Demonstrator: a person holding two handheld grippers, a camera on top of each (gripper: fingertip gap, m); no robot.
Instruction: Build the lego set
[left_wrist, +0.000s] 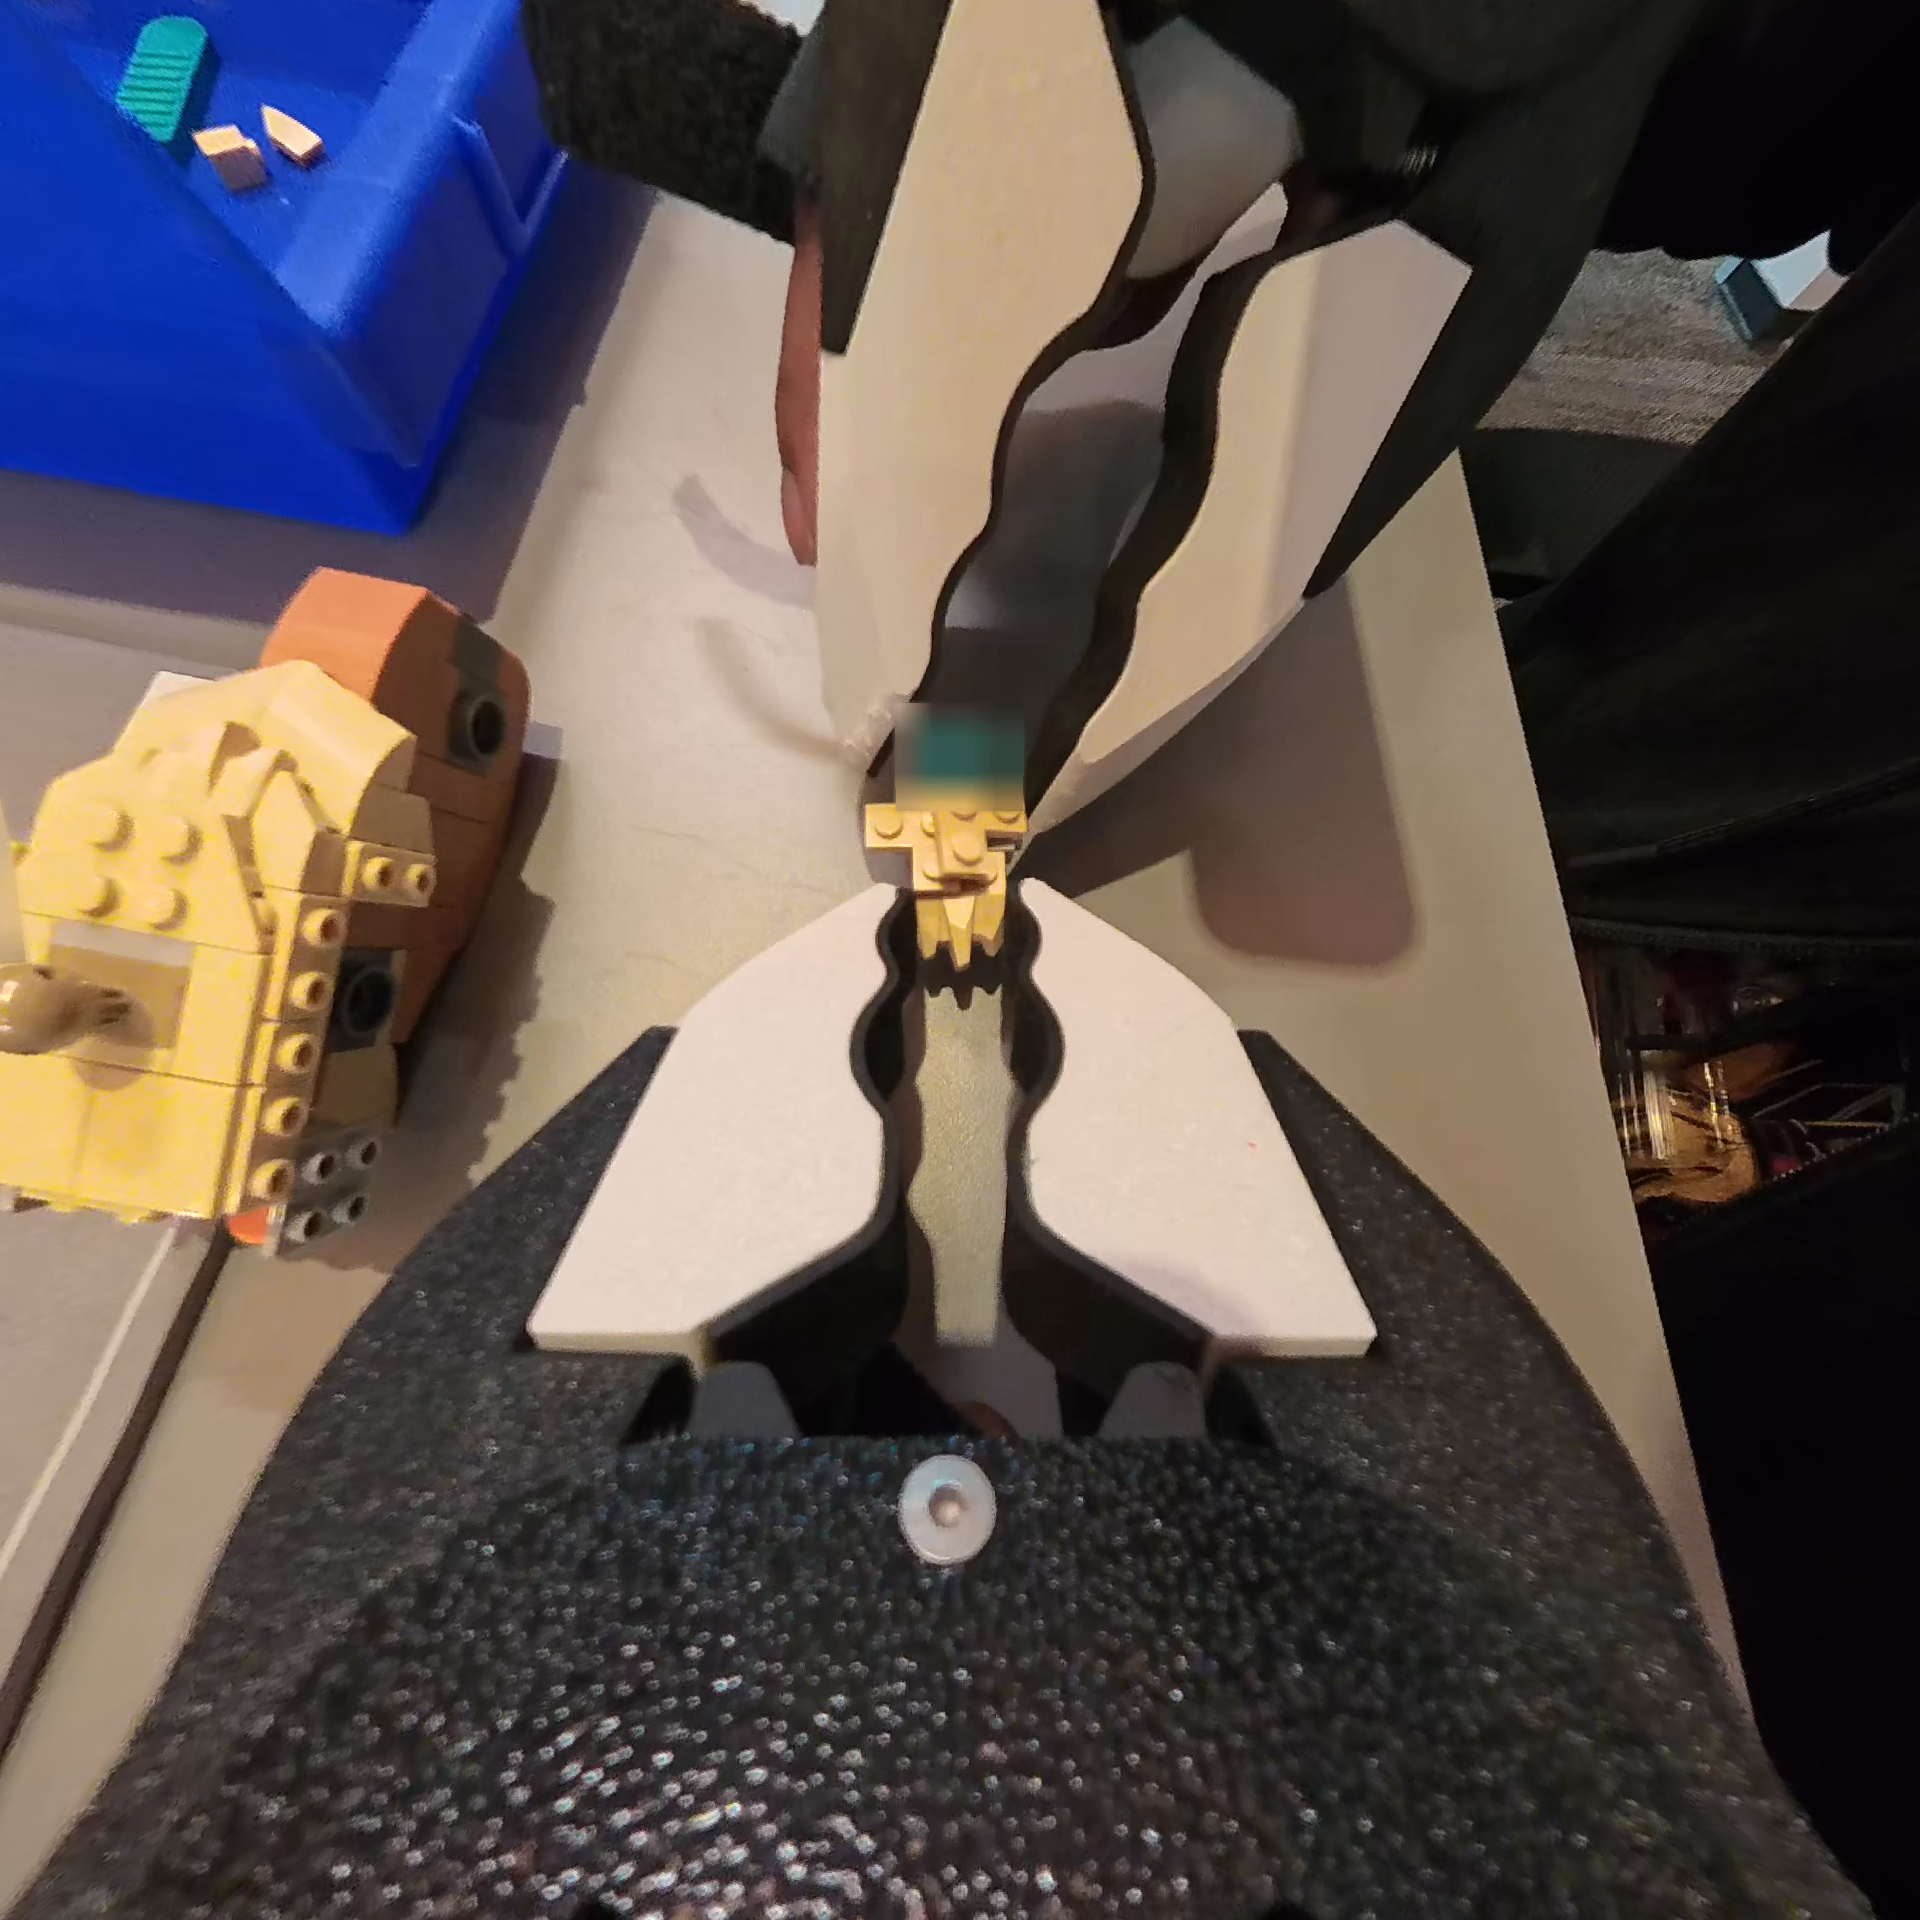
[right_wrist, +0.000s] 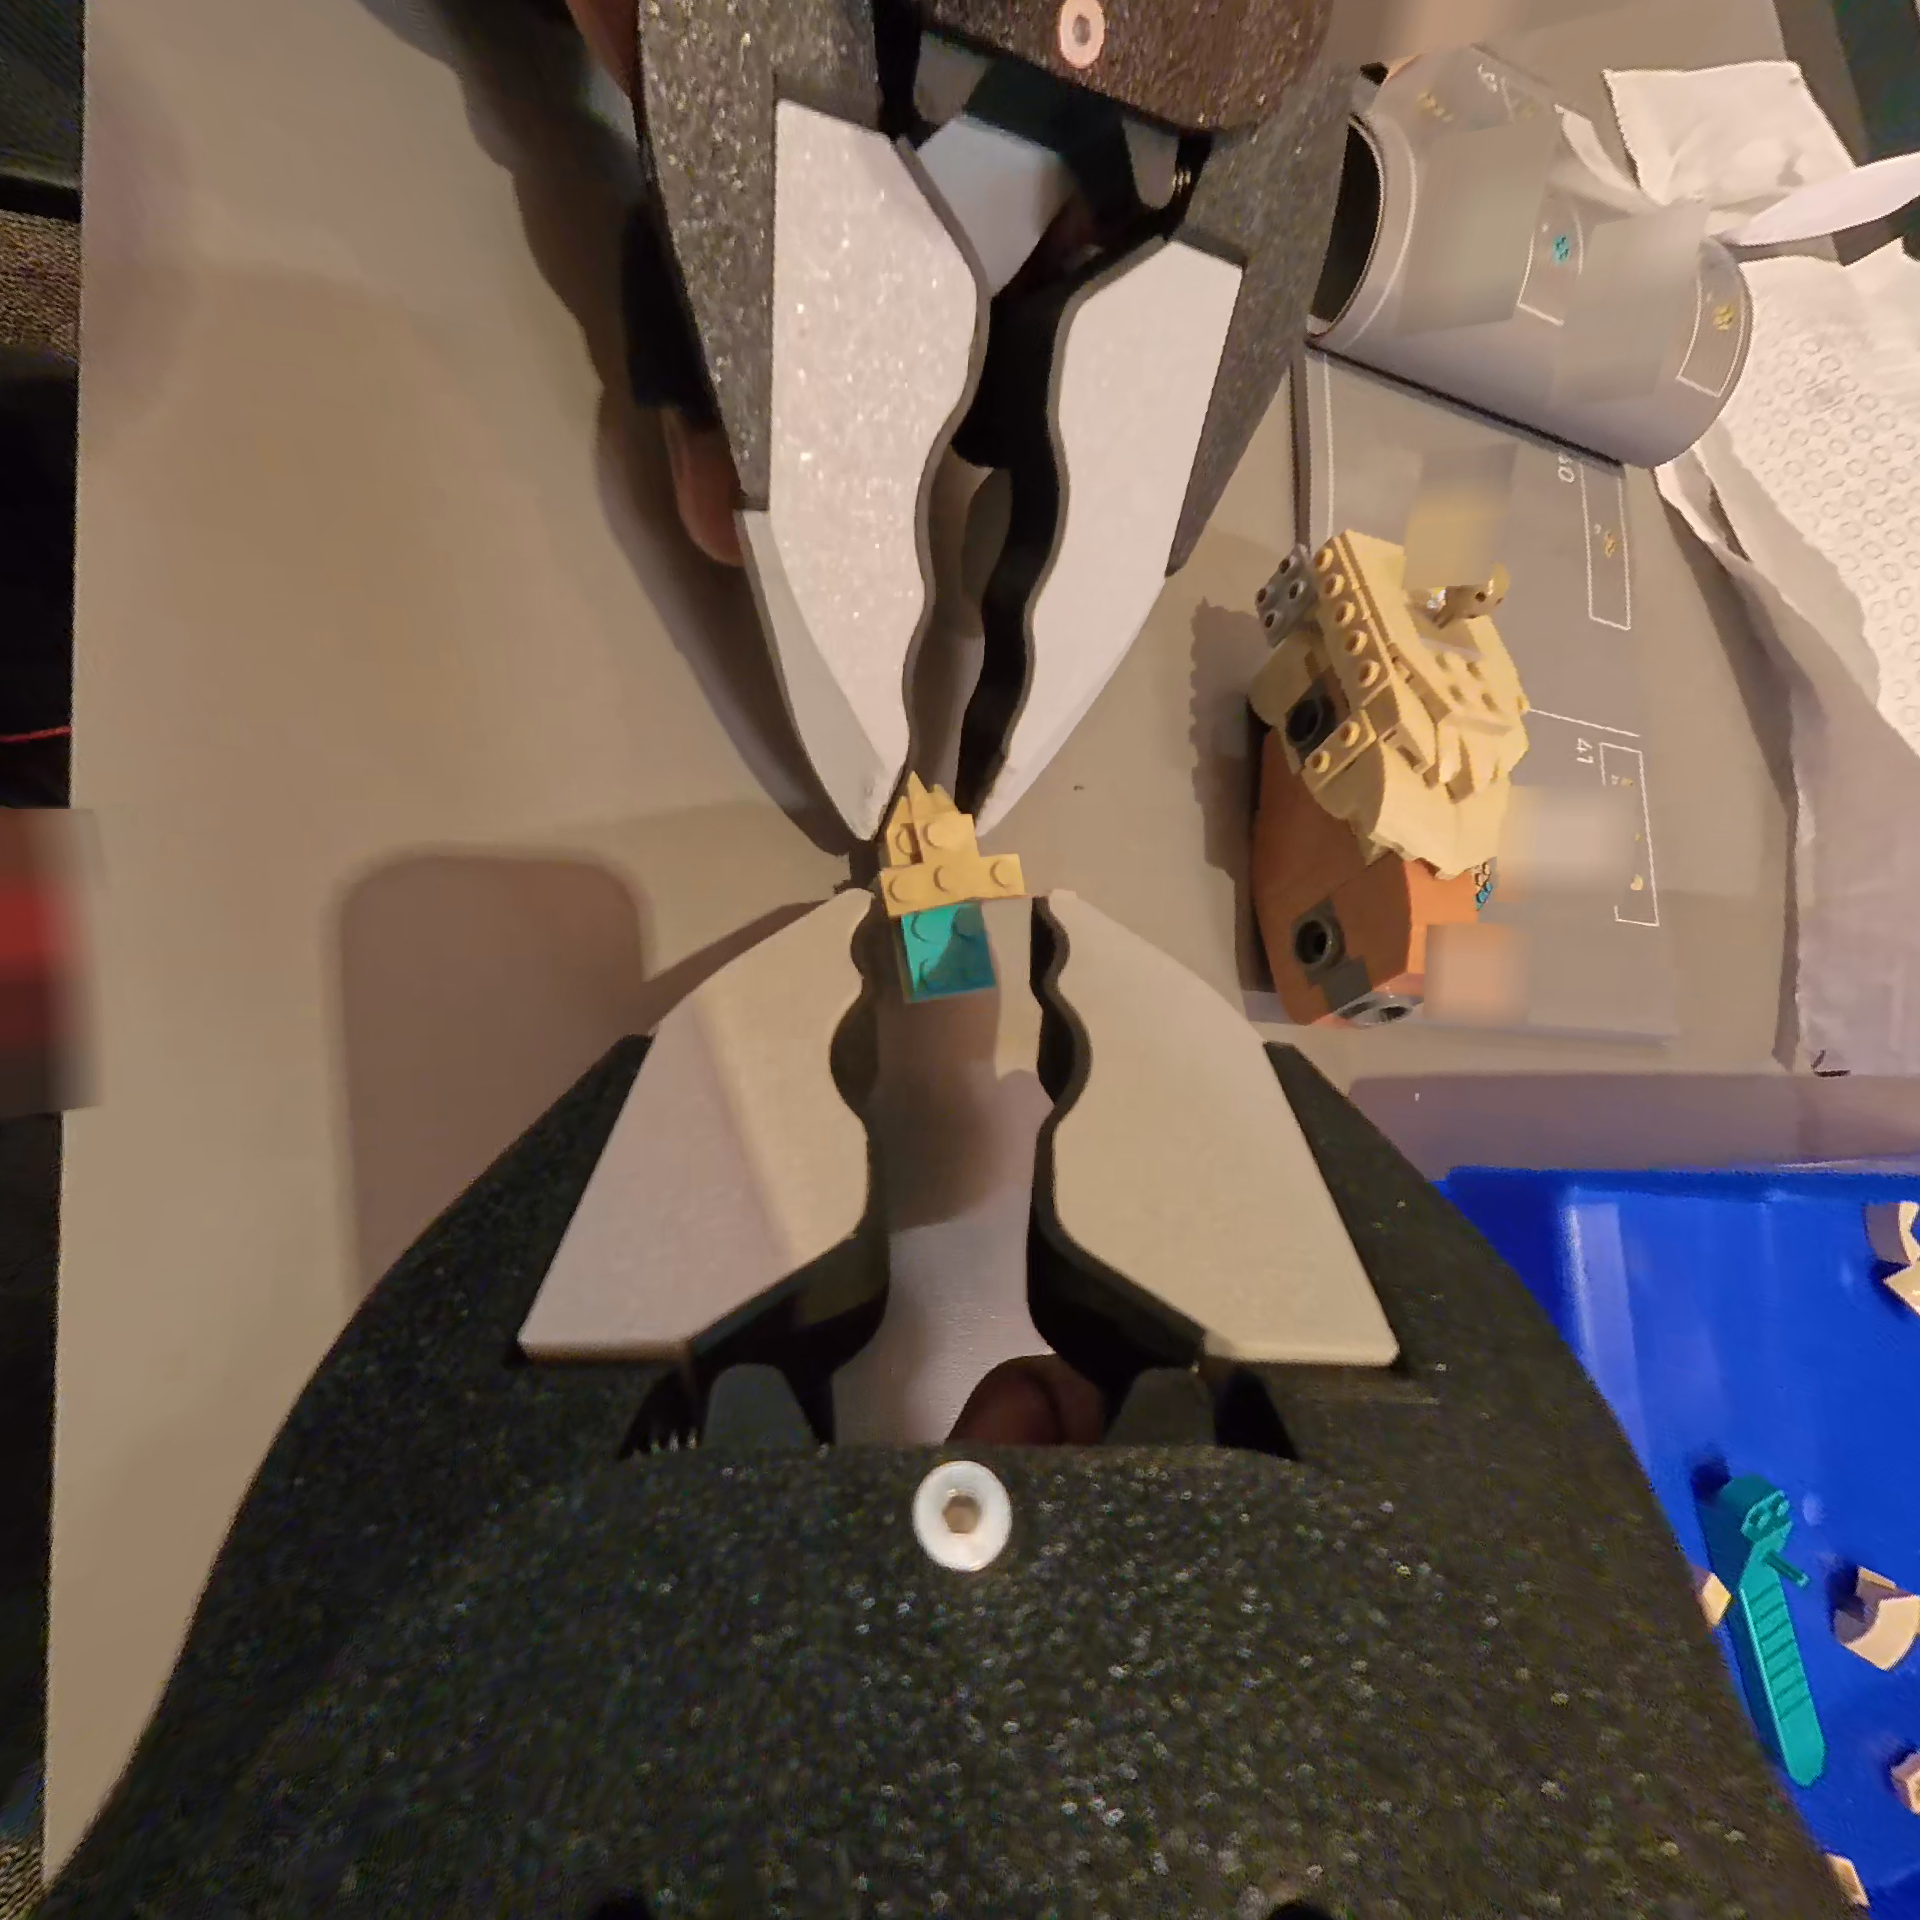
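Note:
A small tan brick sub-assembly (left_wrist: 940, 831) with a teal brick (right_wrist: 940, 956) joined to it hangs above the table between both grippers. My left gripper (left_wrist: 958, 904) is shut on its tan, pointed end; it enters the right wrist view (right_wrist: 920, 821) from the top. My right gripper (right_wrist: 951, 914) closes on the teal brick from the opposite side and shows in the left wrist view (left_wrist: 966, 758) from above. The tan plate (right_wrist: 951, 873) lies between the two sets of tips. A larger tan and brown model (left_wrist: 208, 935) lies on the table apart from both grippers.
A blue bin (left_wrist: 260, 260) holds loose tan pieces and a teal part (right_wrist: 1777, 1621). The model (right_wrist: 1382, 769) rests on an open instruction booklet (right_wrist: 1558, 623). A grey cylinder (right_wrist: 1507, 260) and white paper towel (right_wrist: 1818, 520) lie beyond. The table edge (left_wrist: 1538, 935) runs close by. Both grippers' tips are close together, under 4 cm apart.

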